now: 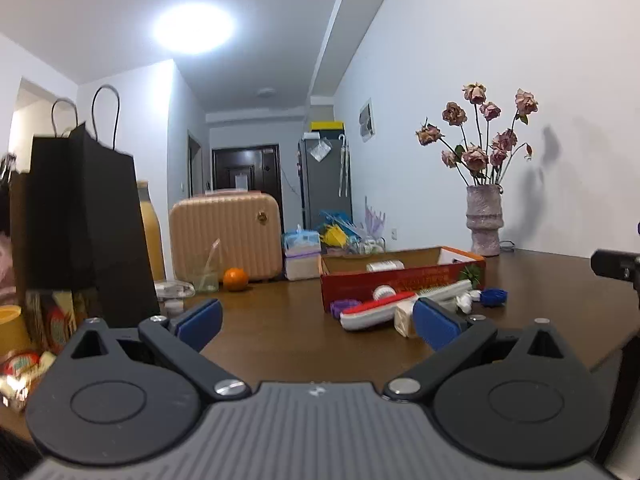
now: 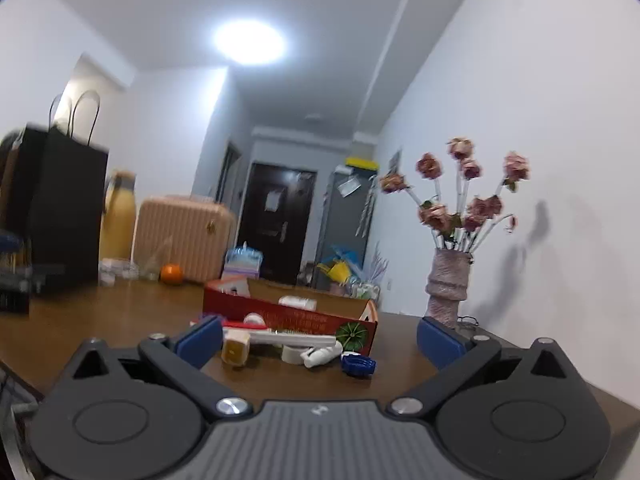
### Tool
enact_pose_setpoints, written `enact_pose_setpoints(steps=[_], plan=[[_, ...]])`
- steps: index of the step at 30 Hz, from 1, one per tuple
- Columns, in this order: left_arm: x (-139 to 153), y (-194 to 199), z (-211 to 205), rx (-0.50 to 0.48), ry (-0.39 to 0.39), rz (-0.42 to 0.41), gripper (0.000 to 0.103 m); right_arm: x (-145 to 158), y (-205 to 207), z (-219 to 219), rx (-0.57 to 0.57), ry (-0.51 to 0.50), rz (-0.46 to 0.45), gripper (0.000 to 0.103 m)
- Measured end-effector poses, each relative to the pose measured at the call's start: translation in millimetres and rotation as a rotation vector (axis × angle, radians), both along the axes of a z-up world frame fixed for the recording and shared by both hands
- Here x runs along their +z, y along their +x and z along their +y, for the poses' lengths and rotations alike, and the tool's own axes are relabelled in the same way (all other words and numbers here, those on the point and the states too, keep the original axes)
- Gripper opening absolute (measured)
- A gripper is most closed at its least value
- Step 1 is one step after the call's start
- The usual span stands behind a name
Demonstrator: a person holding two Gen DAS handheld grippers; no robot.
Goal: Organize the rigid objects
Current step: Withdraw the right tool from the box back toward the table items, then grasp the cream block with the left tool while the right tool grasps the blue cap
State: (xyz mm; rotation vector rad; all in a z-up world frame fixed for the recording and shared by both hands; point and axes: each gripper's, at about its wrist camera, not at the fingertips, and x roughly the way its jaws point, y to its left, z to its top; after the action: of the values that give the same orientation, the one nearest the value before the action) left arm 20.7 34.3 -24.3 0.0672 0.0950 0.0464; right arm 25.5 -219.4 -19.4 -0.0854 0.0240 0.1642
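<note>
Left wrist view
Surface: brown wooden table [image 1: 280, 332] in a white-walled room, hallway and dark door behind.
Landmark: red cardboard box [image 1: 400, 280], open-topped, a white roll [image 1: 385, 266] inside.
Left gripper [image 1: 316, 320]: spread wide, nothing between the blue pads [image 1: 200, 322]; low over the table, in front of the box.
Task things: red-and-white brush [image 1: 376, 312], purple ring [image 1: 346, 306], cream block [image 1: 404, 318], white bottle [image 1: 464, 302], blue cap [image 1: 494, 296], all clustered against the box's front wall.
Left of box: orange [image 1: 236, 279], peach suitcase [image 1: 226, 236], black paper bag [image 1: 84, 216].
Right of box: vase of dried roses [image 1: 485, 220].

Right wrist view
Surface: same table [image 2: 120, 320], view slightly blurred.
Right gripper [image 2: 320, 340]: released, jaws apart, holding nothing; near the box's front.
Task things: cream block [image 2: 236, 350], white bottle [image 2: 322, 354], blue cap [image 2: 358, 364] in front of the box [image 2: 288, 316]; brush [image 2: 280, 334] touching its front wall.
Right of box: vase [image 2: 446, 284].
</note>
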Motion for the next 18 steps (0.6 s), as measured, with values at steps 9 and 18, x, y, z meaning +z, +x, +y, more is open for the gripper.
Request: enact_pose_setpoints(steps=[9, 18], plan=[[0, -6, -8, -0.037, 0.02, -0.002, 0.103, -17, -5, 19, 0.027, 0.007, 0.061, 0.103], [-4, -4, -10, -0.043, 0.023, 0.008, 0.103, -22, -1, 11, -0.037, 0.044, 0.065, 0.103]])
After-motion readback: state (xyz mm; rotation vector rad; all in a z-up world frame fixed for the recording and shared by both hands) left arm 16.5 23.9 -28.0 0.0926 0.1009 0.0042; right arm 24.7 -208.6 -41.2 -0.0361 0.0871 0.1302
